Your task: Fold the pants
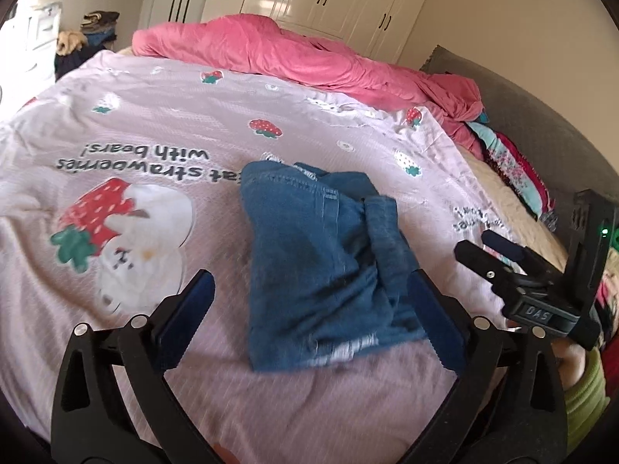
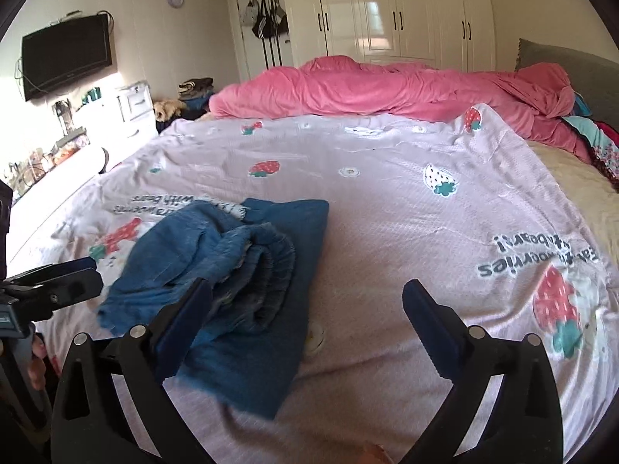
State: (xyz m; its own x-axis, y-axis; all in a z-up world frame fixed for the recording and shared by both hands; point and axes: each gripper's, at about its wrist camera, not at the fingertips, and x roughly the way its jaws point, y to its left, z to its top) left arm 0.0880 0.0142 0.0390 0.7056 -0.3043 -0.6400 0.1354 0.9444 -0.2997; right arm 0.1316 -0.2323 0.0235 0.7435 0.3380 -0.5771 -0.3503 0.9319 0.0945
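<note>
The blue denim pants (image 1: 321, 266) lie as a folded bundle on the pale pink strawberry bedspread (image 1: 154, 135). My left gripper (image 1: 309, 278) hovers over the near part of the bundle, jaws wide open, pads touching no cloth. In the right wrist view the pants (image 2: 232, 270) sit to the left, their rolled waistband on top. My right gripper (image 2: 307, 290) is open too; its left finger (image 2: 185, 317) overlaps the bundle's edge without gripping it, and bare bedspread shows between the fingers. Each gripper appears in the other's view: the right gripper (image 1: 477, 245), the left gripper (image 2: 91, 270).
A rumpled pink duvet (image 2: 367, 89) lies across the far side of the bed. Colourful clothes (image 1: 514, 170) are heaped by the grey headboard (image 2: 588, 73). White wardrobes (image 2: 406, 11) stand behind, a wall TV (image 2: 65, 58) and a cluttered white dresser (image 2: 116, 116) to the left.
</note>
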